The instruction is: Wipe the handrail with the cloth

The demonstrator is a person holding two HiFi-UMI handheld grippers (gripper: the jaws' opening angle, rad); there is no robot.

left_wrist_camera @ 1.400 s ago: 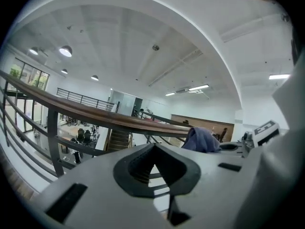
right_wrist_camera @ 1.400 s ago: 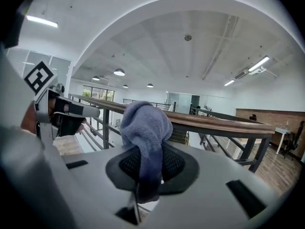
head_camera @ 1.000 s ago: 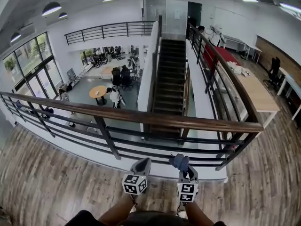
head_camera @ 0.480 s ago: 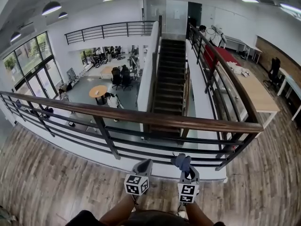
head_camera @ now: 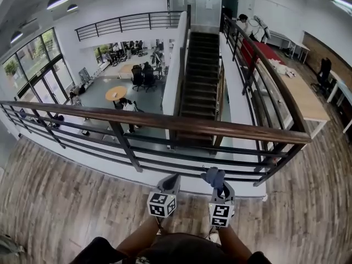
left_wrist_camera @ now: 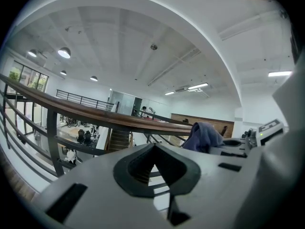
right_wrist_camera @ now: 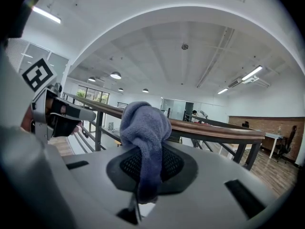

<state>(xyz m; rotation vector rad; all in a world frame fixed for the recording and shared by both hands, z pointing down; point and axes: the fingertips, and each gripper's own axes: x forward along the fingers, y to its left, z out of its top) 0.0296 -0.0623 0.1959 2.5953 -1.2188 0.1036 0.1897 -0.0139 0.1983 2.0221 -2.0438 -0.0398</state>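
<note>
Blue cloth [right_wrist_camera: 144,128] is held pinched by right gripper [head_camera: 217,186], left gripper [head_camera: 170,181] closed together, empty; wooden handrail [head_camera: 181,124] not yet touched, all wiping left

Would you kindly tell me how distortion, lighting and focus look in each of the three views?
Head view: strong fisheye bows the straight handrail into an arc; light even. Left gripper view: dark vignette round the edges, ceiling lamps bright. Right gripper view: the cloth is sharp, its weave showing.
</note>
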